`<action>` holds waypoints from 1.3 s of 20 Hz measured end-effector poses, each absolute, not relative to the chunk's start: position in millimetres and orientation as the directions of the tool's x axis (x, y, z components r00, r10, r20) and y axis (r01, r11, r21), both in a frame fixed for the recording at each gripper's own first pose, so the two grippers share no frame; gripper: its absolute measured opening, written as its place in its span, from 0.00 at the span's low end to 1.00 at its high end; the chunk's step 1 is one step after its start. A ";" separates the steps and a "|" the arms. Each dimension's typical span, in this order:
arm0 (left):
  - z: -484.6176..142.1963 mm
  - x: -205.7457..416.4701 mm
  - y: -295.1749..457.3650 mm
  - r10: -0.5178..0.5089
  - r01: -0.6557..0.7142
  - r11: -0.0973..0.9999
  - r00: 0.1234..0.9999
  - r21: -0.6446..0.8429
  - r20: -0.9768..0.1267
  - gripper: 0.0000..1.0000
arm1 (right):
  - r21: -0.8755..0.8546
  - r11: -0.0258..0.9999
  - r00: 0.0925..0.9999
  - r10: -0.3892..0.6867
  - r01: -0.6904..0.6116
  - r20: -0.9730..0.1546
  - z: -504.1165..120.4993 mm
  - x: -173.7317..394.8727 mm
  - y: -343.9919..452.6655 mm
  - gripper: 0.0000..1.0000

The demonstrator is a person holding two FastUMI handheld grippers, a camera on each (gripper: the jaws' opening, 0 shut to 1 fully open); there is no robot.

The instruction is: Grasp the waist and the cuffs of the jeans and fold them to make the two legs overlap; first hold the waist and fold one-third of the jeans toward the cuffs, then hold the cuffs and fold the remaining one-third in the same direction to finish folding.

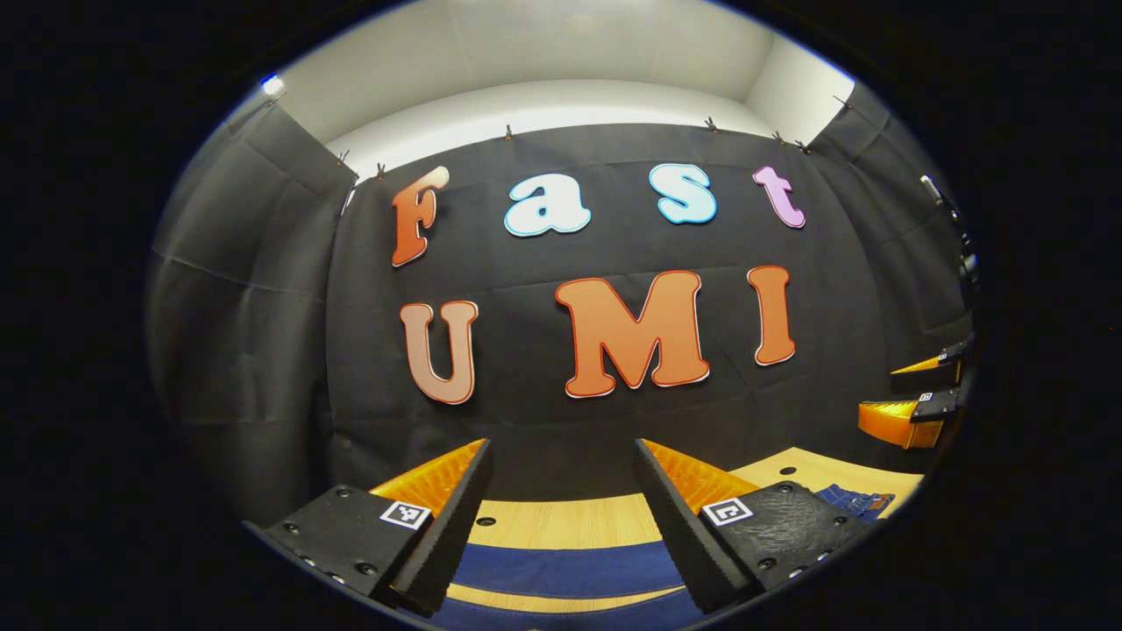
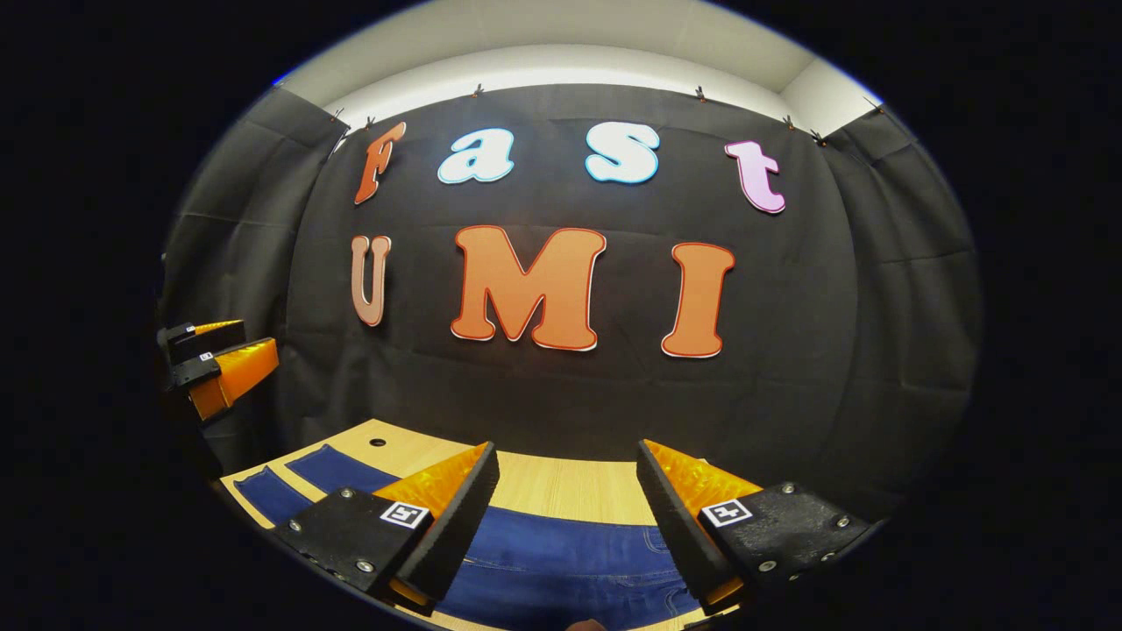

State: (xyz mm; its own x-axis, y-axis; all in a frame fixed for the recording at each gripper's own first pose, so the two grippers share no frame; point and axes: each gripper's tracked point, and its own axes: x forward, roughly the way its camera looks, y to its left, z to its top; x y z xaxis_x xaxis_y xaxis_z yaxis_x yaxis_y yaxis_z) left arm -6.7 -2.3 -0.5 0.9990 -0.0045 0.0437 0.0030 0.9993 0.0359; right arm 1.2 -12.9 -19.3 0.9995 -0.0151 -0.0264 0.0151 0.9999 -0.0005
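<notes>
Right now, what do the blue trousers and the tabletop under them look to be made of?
The jeans look like blue denim, matte, with visible seam stitching near the waist. The table looks like light wood or a wood-look laminate: pale, smooth, faint straight grain lines. Which of the two I cannot tell.

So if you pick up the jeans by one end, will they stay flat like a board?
Probably not. The jeans lie limp and flat against the wooden table, so they would likely droop and hang. Their stitched denim looks thick, so likely heavy for cloth. It should not slip easily from the tongs, both open now.
</notes>
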 end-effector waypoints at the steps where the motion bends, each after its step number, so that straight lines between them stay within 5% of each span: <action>1: -2.2 -6.7 0.5 0.006 -0.007 0.999 0.999 0.041 0.032 1.00 | 0.000 1.000 0.999 -0.019 0.019 -0.030 -20.4 1.0 -14.7 1.00; 17: -77.5 -28.3 94.3 0.229 -0.227 0.973 0.958 0.028 -0.172 0.98 | 0.013 1.000 0.989 -0.019 0.021 -0.147 -68.7 7.5 -64.7 0.97; 26: -193.4 -54.5 197.7 0.298 -0.354 0.934 0.852 -0.053 -0.431 0.99 | 0.086 0.988 0.928 -0.092 0.131 -0.362 -136.4 9.8 -74.9 0.97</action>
State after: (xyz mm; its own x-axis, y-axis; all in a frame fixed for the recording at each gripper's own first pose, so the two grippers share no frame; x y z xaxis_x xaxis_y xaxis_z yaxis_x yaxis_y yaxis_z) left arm -54.5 197.7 -193.4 0.8517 0.2983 -0.4308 -0.3537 0.9339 -0.0528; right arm 9.8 -74.9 -136.4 0.9277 -0.0916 -0.3619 0.1309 0.9877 0.0855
